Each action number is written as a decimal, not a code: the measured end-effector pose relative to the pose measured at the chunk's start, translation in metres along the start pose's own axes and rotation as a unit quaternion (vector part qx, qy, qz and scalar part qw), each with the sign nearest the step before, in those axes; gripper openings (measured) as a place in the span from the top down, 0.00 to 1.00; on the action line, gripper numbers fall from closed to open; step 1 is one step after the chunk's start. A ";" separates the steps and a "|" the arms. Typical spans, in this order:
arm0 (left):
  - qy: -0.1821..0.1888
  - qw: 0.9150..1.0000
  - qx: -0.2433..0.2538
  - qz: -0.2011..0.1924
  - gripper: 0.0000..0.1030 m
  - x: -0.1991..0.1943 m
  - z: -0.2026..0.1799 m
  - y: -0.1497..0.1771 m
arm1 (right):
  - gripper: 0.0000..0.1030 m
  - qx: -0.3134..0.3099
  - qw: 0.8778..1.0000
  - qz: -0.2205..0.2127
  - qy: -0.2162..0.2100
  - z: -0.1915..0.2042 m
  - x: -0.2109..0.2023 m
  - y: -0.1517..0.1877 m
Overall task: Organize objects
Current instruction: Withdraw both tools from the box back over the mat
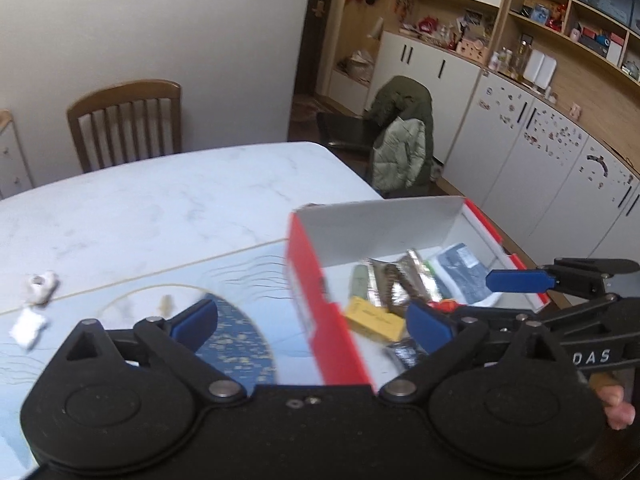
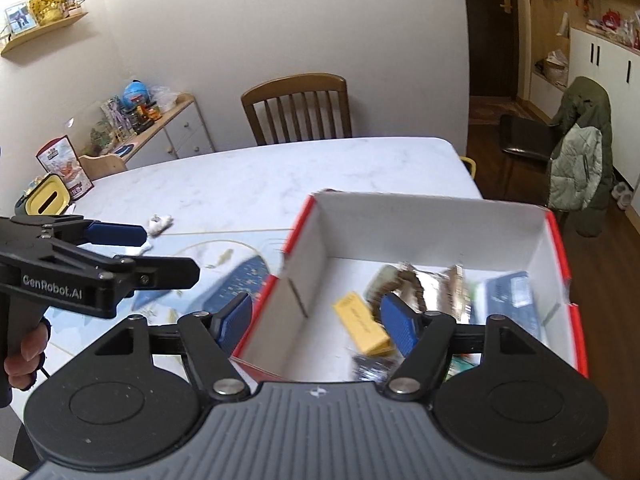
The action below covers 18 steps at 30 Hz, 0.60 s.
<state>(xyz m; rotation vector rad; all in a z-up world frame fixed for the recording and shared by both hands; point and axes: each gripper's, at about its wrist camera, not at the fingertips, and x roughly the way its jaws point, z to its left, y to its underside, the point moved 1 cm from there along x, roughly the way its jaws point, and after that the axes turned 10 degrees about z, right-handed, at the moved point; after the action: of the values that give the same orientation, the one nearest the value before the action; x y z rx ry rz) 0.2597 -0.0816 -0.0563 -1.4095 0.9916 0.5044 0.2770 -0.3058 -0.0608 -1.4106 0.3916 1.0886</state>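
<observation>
White marble tabletop (image 2: 248, 176) fills the middle of both views, with a wooden chair (image 2: 298, 108) at its far edge and cabinets along the wall at 2 o'clock. A blue patterned mat (image 1: 236, 340) covers the near part of the tabletop. On it stands a red-and-white cardboard box (image 2: 424, 224), open at the top. Inside lie a yellow packet (image 2: 362, 322), crinkled silver foil packets (image 1: 394, 280) and a dark blue packet (image 1: 460, 268), all blurred. The left claw (image 1: 312, 320) is spread wide and holds nothing; its jaws straddle the box's red left wall. The right claw (image 2: 316, 316) is likewise wide open and empty, one blue pad outside the box's near corner, the other over the packets. Two small white scraps (image 1: 38, 300) lie on the tabletop at 9 o'clock in the left wrist view.
</observation>
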 end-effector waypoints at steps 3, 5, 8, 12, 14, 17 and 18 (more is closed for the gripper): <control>-0.013 1.000 -0.007 -0.011 0.01 -0.010 0.022 0.004 | 0.24 -0.006 1.000 -0.003 0.000 0.022 0.006 -0.010; -0.017 1.000 -0.013 -0.012 0.01 -0.014 0.039 0.006 | 0.23 -0.012 1.000 -0.004 0.001 0.039 0.011 -0.017; -0.031 0.999 -0.024 -0.018 0.01 -0.021 0.067 0.009 | 0.20 -0.014 1.000 -0.004 0.000 0.062 0.022 -0.027; -0.039 0.998 -0.039 -0.025 0.01 -0.027 0.106 0.014 | 0.19 -0.015 1.000 -0.005 -0.004 0.094 0.039 -0.042; -0.047 0.998 -0.043 -0.026 0.01 -0.029 0.125 0.017 | 0.19 -0.015 1.000 -0.003 -0.008 0.110 0.049 -0.049; -0.058 0.997 -0.046 -0.029 0.00 -0.029 0.152 0.022 | 0.19 -0.021 1.000 0.001 -0.008 0.134 0.065 -0.059; -0.062 0.997 -0.045 -0.031 0.00 -0.030 0.160 0.024 | 0.19 -0.023 1.000 0.003 -0.008 0.142 0.070 -0.062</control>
<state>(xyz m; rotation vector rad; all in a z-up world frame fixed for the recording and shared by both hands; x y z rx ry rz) 0.2673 0.0823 -0.0665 -1.4663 0.8320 0.5893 0.3082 -0.1391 -0.0515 -1.4413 0.3599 1.1196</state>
